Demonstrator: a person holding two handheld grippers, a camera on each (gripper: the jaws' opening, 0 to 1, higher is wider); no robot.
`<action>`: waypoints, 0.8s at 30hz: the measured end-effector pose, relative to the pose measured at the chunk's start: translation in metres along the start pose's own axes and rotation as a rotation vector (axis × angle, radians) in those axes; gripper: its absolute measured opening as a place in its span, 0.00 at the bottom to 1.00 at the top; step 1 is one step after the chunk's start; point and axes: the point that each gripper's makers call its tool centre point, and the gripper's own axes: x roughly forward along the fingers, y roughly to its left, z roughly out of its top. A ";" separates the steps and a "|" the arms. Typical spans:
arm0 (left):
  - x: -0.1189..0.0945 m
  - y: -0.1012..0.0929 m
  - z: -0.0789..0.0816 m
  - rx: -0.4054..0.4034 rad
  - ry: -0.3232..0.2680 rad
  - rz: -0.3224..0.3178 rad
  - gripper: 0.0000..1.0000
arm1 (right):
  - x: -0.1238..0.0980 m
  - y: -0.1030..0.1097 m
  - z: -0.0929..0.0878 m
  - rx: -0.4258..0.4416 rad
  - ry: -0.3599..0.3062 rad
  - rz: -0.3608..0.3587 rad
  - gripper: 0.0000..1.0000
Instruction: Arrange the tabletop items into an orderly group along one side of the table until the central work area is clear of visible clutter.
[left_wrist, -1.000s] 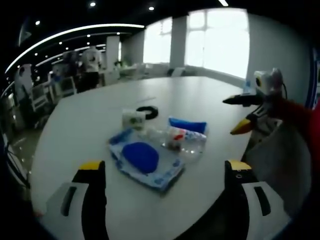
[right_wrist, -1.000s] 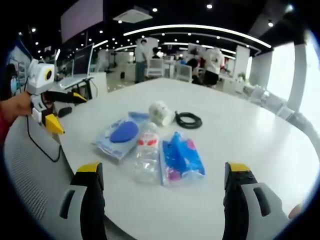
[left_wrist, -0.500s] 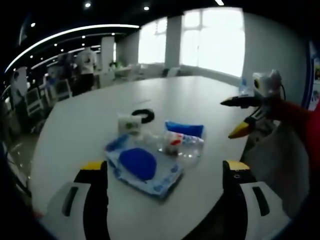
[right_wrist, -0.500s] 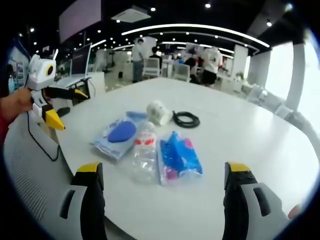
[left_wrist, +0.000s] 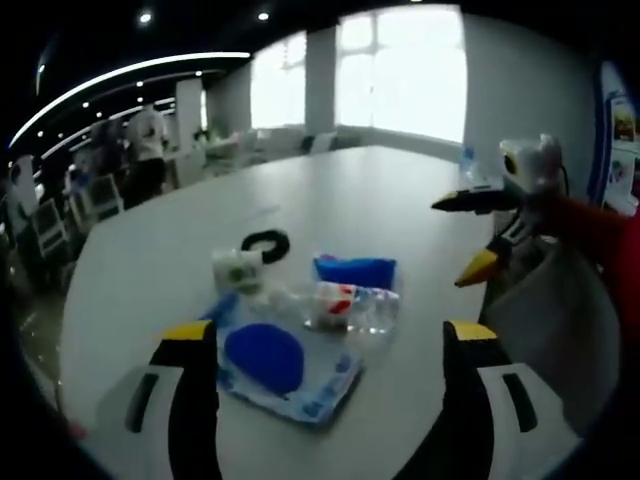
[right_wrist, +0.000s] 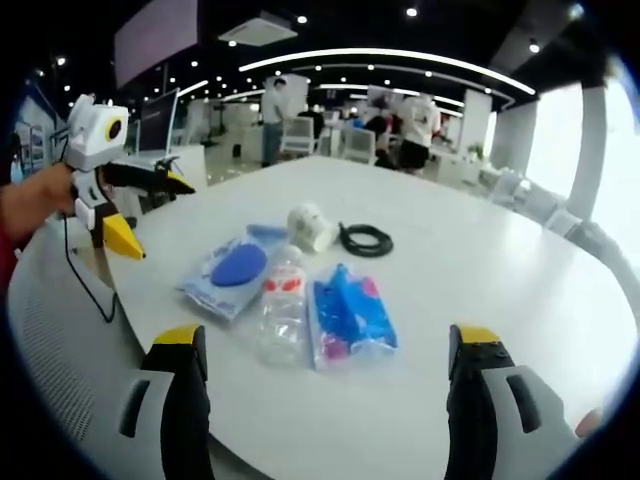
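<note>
Left camera has dipped closer; clutter unmoved mid white table (right_wrist: 520, 290): clear bottle (right_wrist: 281, 311), blue pouch (right_wrist: 237, 272) and packet (right_wrist: 348, 316) flanking it, black cable (right_wrist: 365, 239) behind. Both grippers' jaws spread, empty. Open-plan office behind.

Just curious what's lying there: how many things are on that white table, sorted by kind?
Plastic packets: 2, one with a blue pad, one blue and pink
Clear bottle: 1
White roll: 1
Black cable coil: 1
Total: 5
</note>
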 end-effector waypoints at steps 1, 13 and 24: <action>0.002 0.000 0.002 0.003 -0.002 -0.005 0.90 | 0.000 0.000 0.000 0.000 0.000 -0.001 0.99; 0.038 -0.005 0.034 0.057 -0.009 -0.076 0.88 | -0.002 -0.010 -0.003 0.006 0.020 -0.025 0.99; 0.069 -0.014 0.051 0.104 0.000 -0.144 0.85 | -0.003 -0.023 -0.004 0.011 0.033 -0.048 0.98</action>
